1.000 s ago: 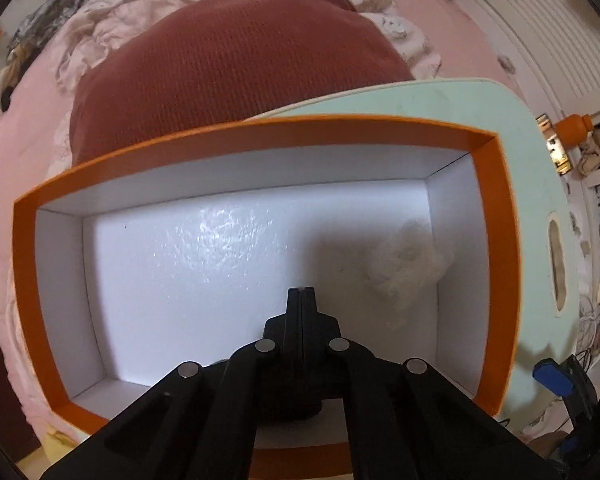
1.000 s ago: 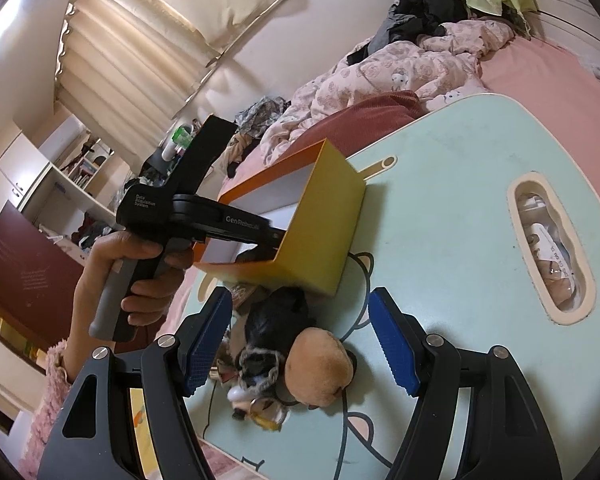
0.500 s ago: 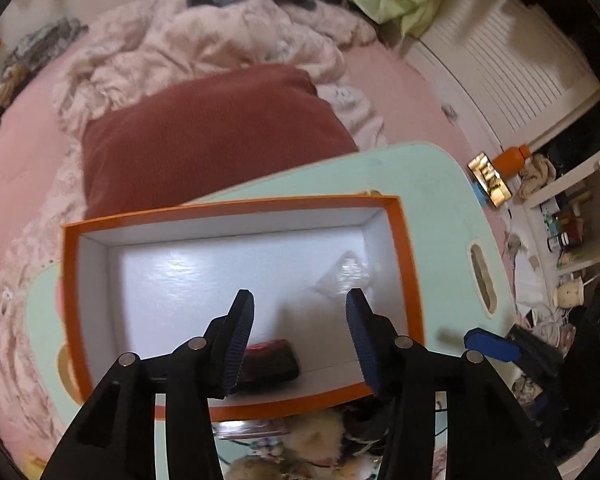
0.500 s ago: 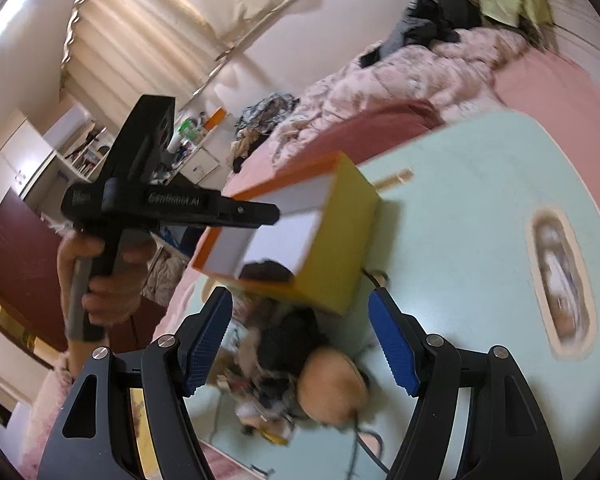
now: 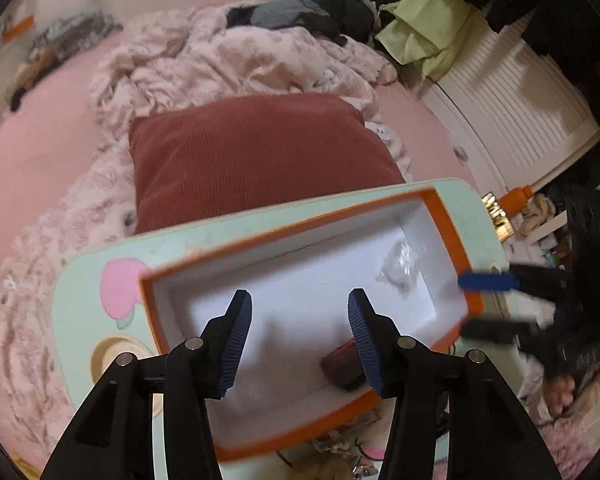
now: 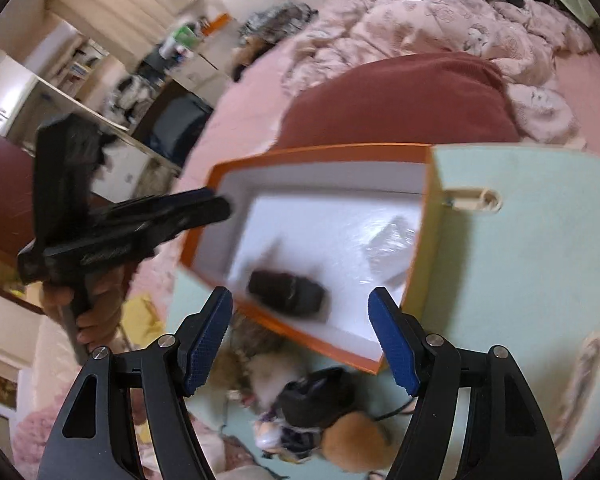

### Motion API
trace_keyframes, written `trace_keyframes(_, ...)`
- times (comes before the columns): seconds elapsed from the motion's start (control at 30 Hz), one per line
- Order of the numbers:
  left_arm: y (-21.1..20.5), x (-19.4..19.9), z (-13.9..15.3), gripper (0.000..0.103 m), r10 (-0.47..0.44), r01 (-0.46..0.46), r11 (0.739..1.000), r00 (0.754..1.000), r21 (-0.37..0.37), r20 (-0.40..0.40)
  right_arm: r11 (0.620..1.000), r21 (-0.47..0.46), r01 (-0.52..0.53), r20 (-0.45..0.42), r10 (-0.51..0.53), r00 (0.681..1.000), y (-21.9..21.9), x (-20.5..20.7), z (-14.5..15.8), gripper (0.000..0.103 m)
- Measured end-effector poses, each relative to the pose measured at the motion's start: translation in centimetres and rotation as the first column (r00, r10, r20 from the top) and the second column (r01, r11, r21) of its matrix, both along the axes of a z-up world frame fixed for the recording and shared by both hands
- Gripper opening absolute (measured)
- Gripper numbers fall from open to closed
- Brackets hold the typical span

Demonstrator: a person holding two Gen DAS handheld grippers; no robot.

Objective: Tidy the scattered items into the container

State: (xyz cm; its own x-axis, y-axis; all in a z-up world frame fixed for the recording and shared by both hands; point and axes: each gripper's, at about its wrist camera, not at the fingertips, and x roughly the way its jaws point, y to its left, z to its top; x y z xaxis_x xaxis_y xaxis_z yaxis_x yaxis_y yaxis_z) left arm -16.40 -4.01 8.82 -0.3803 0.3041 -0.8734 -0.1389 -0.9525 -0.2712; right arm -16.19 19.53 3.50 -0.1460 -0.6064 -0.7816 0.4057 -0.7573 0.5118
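Fingers of my left gripper [image 5: 296, 336] have just been opening, nothing between them, over the orange box [image 5: 448, 220]; dark case [image 5: 342, 364] and clear wrapper [image 5: 400, 270] lie inside. Right view: right gripper [image 6: 300, 340] spread and empty above the plush clutter [image 6: 320, 412] on the mint table [image 6: 520, 240] just beside the box. I judge it soft, light, tangled: pinch the round tan body.

orange box [image 5: 452, 224], mint tray [image 6: 520, 240], maroon pillow [image 5: 256, 156]

The green worktop [image 6: 520, 240] sat on the pink bed [image 5: 48, 148], holding an orange box [image 6: 320, 152] and small toys [image 6: 320, 412].
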Motion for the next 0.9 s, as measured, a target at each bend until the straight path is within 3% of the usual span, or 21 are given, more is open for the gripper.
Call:
trace_keyframes(0.07,-0.4,-0.6,-0.5,0.049,-0.008,0.008,1.0,1.0,0.003,0.0,0.998,0.064,0.018,0.003,-0.019,1.0,-0.4,-1.6,0.0,0.071)
trace_keyframes(0.23,-1.4,-3.4,-2.8,0.049,-0.028,0.026,0.999,0.998,0.043,0.049,0.996,0.075,-0.041,0.09,0.034,0.995,-2.8,-3.8,-0.5,0.071)
trace_keyframes(0.3,-1.5,-4.0,-3.3,0.049,-0.04,0.035,0.996,0.997,0.076,0.066,0.983,0.183,-0.003,0.042,-0.005,0.999,-4.0,-4.4,-0.6,0.071)
trace_keyframes(0.4,-1.9,-5.1,-3.6,0.049,-0.044,0.034,0.993,0.995,0.111,0.088,0.942,0.333,0.04,-0.048,-0.026,0.999,-6.3,-5.2,-1.1,0.071)
trace_keyframes(0.5,-2.5,-5.4,-3.2,0.049,-0.03,0.024,0.997,0.996,0.076,0.08,0.896,0.441,0.056,-0.099,-0.013,0.995,-8.0,-5.8,-2.1,0.07)
trace_keyframes(0.6,-2.9,-5.0,-2.7,0.049,-0.033,0.028,0.997,0.997,0.071,0.072,0.864,0.5,0.062,-0.12,-0.002,0.993,-8.6,-6.2,-3.1,0.06)
trace_keyframes(0.67,-2.9,-4.7,-2.7,0.049,-0.053,0.046,0.994,0.996,0.097,0.075,0.842,0.53,0.102,-0.157,-0.021,0.987,-8.4,-6.4,-3.3,0.06)
trace_keyframes(0.73,-2.7,-4.4,-2.8,0.049,-0.059,0.052,0.993,0.996,0.106,0.069,0.788,0.6,0.14,-0.217,-0.008,0.976,-8.7,-6.7,-3.9,0.059)
trace_keyframes(0.8,-2.7,-4.3,-3.0,0.049,-0.043,0.039,0.996,0.997,0.082,0.059,0.729,0.672,0.126,-0.25,0.063,0.966,-9.5,-6.3,-5.0,0.041)
trace_keyframes(0.87,-2.7,-4.1,-3.4,0.049,-0.02,0.015,0.997,0.998,0.073,0.067,0.668,0.729,0.148,-0.295,0.112,0.949,-9.8,-5.9,-5.8,0.032)
trace_keyframes(0.9,-2.7,-4.0,-3.5,0.049,-0.015,0.009,0.997,0.997,0.082,0.073,0.677,0.72,0.154,-0.309,0.113,0.944,-9.5,-5.9,-5.7,0.031)
